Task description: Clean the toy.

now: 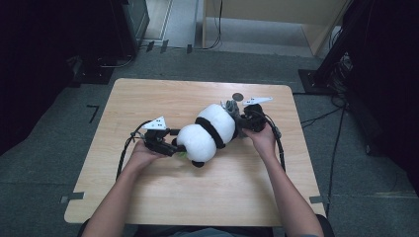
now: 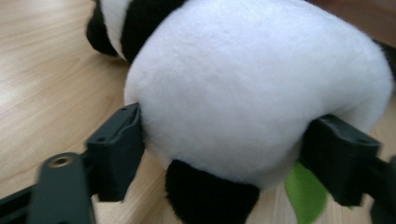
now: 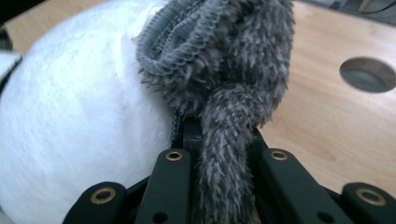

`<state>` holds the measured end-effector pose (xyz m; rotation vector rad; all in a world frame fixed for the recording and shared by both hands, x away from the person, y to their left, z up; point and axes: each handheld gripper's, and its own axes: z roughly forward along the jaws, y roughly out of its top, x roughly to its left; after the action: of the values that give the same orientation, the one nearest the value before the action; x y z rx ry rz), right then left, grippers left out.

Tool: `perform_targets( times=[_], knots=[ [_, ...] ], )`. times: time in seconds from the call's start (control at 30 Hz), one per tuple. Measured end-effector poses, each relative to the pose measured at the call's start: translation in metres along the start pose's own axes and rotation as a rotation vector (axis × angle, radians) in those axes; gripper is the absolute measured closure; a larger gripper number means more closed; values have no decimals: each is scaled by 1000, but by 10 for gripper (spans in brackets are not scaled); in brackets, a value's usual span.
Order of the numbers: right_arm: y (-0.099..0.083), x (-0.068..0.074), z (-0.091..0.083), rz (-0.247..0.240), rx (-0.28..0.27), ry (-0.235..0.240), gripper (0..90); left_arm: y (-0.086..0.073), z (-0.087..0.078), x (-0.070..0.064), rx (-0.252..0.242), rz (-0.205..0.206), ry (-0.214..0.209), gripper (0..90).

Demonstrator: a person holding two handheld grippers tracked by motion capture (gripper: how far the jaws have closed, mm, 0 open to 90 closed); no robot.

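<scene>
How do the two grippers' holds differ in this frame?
The left gripper has its jaws spread wide around the panda toy's white rounded end, pressing in from both sides. The right gripper has its jaws nearly shut, pinching a thin fold of grey fuzzy cloth at the panda's other end. So the left holds the bulky toy, the right a soft garment. Both are black, hand-held and gripping something over the table.

Wooden table (image 1: 148,197) on grey floor (image 1: 44,148)

Plush panda (image 1: 210,133) of soft fleece, shaggy grey knitted cloth (image 3: 224,70), smooth matt wooden table (image 1: 148,98)
</scene>
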<state>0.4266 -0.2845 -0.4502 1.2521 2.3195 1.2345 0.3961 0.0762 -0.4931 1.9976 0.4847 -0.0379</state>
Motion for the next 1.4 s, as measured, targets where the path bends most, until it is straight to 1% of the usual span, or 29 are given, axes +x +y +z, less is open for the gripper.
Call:
perform_targets(
  times=[0.03,0.07,0.13,0.2,0.23,0.27,0.3,0.33,0.4,0.43,0.5,0.53,0.57,0.63,0.67,0.7,0.73,0.77,0.87,0.93,1.0,1.07,1.13,1.17,1.23,1.3,1.4],
  knots=[
    [2,1,-1,8,-12,-5,801,0,1,0,16,2,-6,263],
    [4,2,-1,4,-21,-7,801,0,1,-1,27,0,-8,314],
    [6,3,-2,8,-29,-14,800,2,-1,-1,28,-3,-8,403],
    [6,3,-2,6,-27,-19,799,3,-4,-2,19,-13,-13,480],
    [6,2,-2,13,-21,-21,799,5,-5,-3,17,-19,-10,517],
    [5,0,-2,19,-15,-21,798,6,-7,-4,10,-20,-7,546],
    [4,-1,-2,24,-14,-20,795,7,-9,-6,-9,-28,-3,564],
    [4,-2,-2,28,-7,-35,790,8,-11,-6,-17,-33,-7,582],
    [3,-5,-3,37,-4,-42,780,11,-16,-9,-49,-29,-7,607],
    [3,-6,-5,35,-2,-53,776,12,-18,-11,-59,-26,1,623],
    [2,-8,-9,36,-8,-63,773,13,-21,-12,-71,-31,21,638],
    [1,-9,-12,36,-18,-67,772,12,-24,-12,-87,-41,35,643],
    [1,-10,-15,45,-22,-69,771,12,-26,-11,-104,-53,40,645],
    [1,-12,-20,59,-34,-70,771,13,-31,-11,-134,-73,75,644],
    [1,-13,-22,64,-38,-68,771,13,-33,-11,-145,-78,100,644],
    [1,-12,-24,69,-41,-60,771,14,-34,-11,-152,-86,120,643],
    [1,-11,-25,67,-41,-53,771,15,-34,-11,-158,-100,125,642],
    [1,-9,-26,67,-38,-51,770,15,-35,-11,-167,-106,143,640],
    [2,-1,-27,54,-31,-17,769,16,-34,-12,-177,-145,171,635],
    [2,7,-29,35,-38,4,769,16,-32,-12,-175,-153,182,634],
    [4,15,-31,16,-41,17,768,16,-30,-13,-177,-172,191,634],
    [5,22,-32,6,-42,34,768,18,-30,-15,-178,-179,209,633],
    [6,29,-35,-5,-47,40,768,19,-29,-18,-178,-188,230,632],
    [7,32,-36,-14,-56,41,769,20,-29,-19,-176,-186,241,632],
    [10,40,-41,-23,-78,43,769,21,-28,-22,-176,-184,248,631],
    [12,47,-45,-31,-101,54,769,24,-26,-26,-169,-171,265,629],
    [16,58,-50,-43,-133,85,769,27,-22,-31,-165,-156,279,628]
  ],
)
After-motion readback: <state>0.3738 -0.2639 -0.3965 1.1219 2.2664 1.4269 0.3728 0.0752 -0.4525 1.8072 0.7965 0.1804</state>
